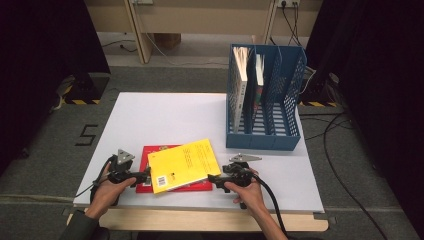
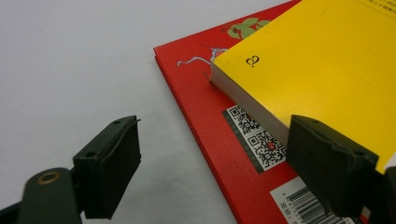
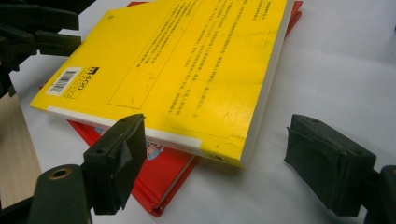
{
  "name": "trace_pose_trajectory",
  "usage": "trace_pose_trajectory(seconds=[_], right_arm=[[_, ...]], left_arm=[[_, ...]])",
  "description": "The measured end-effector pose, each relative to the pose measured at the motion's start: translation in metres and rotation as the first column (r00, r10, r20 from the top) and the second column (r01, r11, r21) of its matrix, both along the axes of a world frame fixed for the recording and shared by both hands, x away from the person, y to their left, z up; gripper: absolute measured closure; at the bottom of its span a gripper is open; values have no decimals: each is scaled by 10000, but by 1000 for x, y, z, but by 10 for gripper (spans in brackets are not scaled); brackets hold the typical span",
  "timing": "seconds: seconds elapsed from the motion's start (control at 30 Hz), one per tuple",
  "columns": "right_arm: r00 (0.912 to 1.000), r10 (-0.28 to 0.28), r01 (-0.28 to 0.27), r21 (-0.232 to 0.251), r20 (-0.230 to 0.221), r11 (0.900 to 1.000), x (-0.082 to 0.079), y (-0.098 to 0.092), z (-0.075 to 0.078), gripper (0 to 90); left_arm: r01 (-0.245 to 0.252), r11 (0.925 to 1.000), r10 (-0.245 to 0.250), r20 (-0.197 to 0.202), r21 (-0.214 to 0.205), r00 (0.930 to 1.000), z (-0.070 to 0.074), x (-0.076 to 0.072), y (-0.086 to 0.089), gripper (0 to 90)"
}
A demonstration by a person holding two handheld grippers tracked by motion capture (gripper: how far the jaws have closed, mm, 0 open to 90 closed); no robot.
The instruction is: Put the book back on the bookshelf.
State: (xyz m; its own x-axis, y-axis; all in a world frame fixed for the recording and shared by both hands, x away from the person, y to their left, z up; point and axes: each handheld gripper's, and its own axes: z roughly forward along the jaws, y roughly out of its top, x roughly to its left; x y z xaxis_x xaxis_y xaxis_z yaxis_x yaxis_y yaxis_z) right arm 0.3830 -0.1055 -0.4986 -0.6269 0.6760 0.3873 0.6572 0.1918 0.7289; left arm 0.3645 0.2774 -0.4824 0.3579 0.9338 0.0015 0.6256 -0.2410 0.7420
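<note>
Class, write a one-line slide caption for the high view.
Two hand-held grippers flank a yellow book lying on a red book.

Yellow book (image 1: 184, 164) with black barcode, red book (image 1: 150, 152) with QR codes, blue slotted rack (image 1: 282, 102), white table (image 1: 165, 117)

Even overhead light, bright white table (image 1: 165, 115); dark surroundings; soft shadows; near jaws slightly blurred.
</note>
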Motion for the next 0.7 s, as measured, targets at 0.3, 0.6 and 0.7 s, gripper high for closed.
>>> trace_pose_trajectory(seconds=[0.3, 0.6, 0.7], right_arm=[[9989, -215, 242, 662, -409, 9975, 3, 6, -2, 223], [9852, -1059, 1272, 1601, -1349, 9789, 1, 9, -4, 256], [9715, -1423, 1810, 2054, -1895, 9618, 1, 6, -5, 310]], left_arm=[[-339, 9982, 375, 747, -491, 9965, 13, -6, 4, 161], [571, 9980, -569, 72, -264, 9984, 5, -8, -14, 143], [987, 9935, -997, -158, -567, 9949, 4, -9, -21, 137]])
